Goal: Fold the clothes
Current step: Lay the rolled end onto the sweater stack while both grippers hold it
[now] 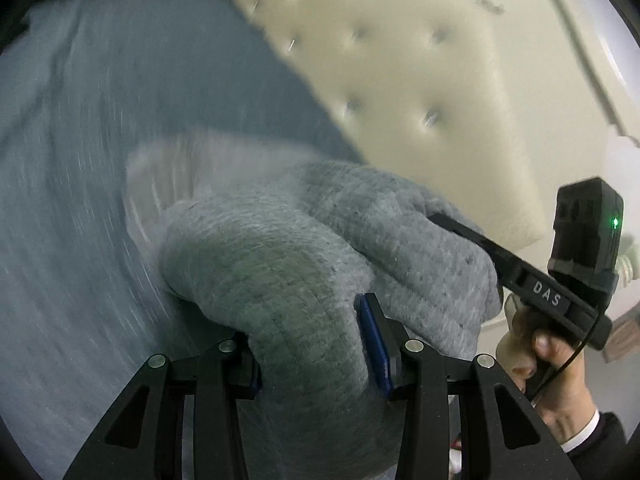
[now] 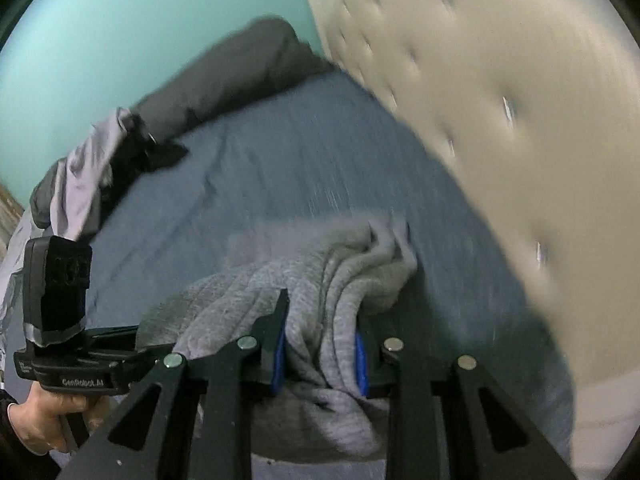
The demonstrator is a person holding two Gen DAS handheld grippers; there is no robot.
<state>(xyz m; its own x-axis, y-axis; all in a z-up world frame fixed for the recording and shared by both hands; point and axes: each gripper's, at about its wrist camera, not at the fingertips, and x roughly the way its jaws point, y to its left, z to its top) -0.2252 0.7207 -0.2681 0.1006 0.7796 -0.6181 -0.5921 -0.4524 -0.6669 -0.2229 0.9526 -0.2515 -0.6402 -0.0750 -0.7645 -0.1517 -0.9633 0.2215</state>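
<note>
Grey garment [image 1: 288, 280]: bunched between left tongs [image 1: 312, 356] and right tongs [image 2: 320, 356], both clamped on it; bed [image 2: 260, 168] directly ahead, below.

So the thick grey knitted garment [image 1: 304, 264] sits bunched between the jaws of the left gripper [image 1: 316, 344], above the blue bedsheet [image 1: 80, 160]. The cream tufted headboard [image 1: 400, 80] runs off toward 1 o'clock behind it. The right gripper [image 1: 460, 228] bites the same garment at 3 o'clock. From the right wrist, a dark and pale clothes pile [image 2: 120, 136] lies on the sheet at 10 o'clock.
</note>
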